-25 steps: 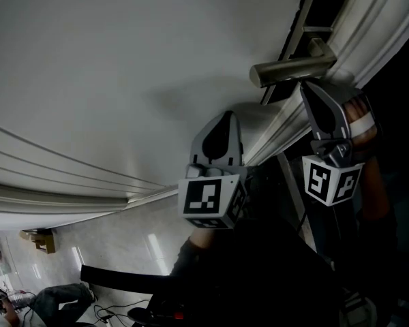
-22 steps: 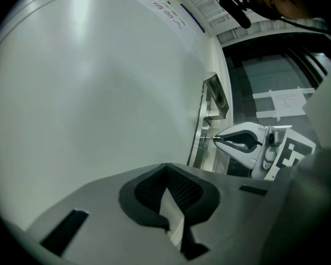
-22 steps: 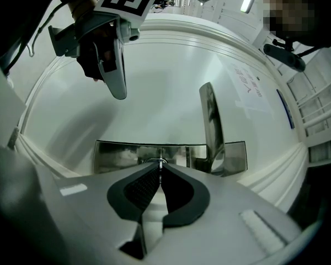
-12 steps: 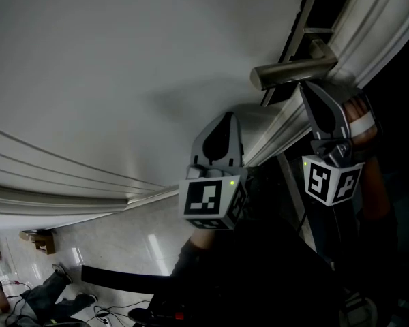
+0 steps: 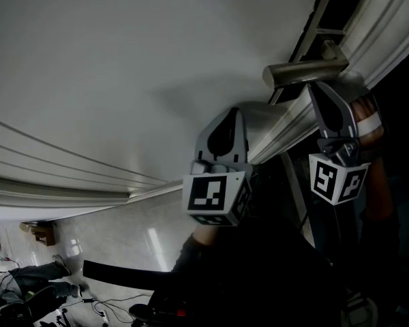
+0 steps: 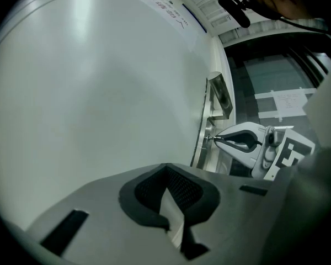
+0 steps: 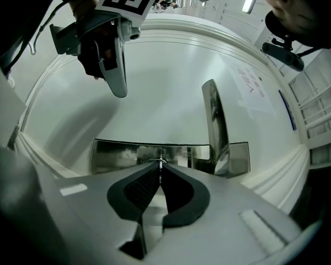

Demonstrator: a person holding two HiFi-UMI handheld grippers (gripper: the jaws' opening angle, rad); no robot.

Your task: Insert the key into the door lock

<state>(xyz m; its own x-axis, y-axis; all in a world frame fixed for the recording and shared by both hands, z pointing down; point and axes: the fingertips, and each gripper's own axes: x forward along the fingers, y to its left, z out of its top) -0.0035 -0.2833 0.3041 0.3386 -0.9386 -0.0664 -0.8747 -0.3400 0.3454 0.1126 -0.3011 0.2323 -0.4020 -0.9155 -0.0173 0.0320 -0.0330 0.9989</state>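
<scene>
Pinching a thin key (image 7: 160, 160) between its closed jaws, the right gripper (image 7: 160, 169) held the key's tip against the metal lock plate (image 7: 118, 153) on the white door (image 7: 165, 87). The key met the plate at the keyhole, though how far it had gone in could not be told. Just beside it, to the right, the lever handle (image 7: 212, 120) stood out from the same plate, clear of the jaws.

The left gripper (image 6: 166, 169) had its jaws together with nothing between them. It pointed at the bare panel of the door, well apart from the plate and the handle, and whether it touched the door could not be told.

The right gripper view alone showed the key and keyhole. In the head view the handle lay across the right gripper's tip and hid both. The left gripper view showed the right gripper from the side, its tip at the plate's edge below the handle, with a glass pane and a paper notice (image 6: 289, 101) beyond the door's edge. Only the head view showed the pale floor (image 5: 123, 244) beneath the door, with cables (image 5: 105, 312) and a person (image 5: 34, 281) low at the left.
</scene>
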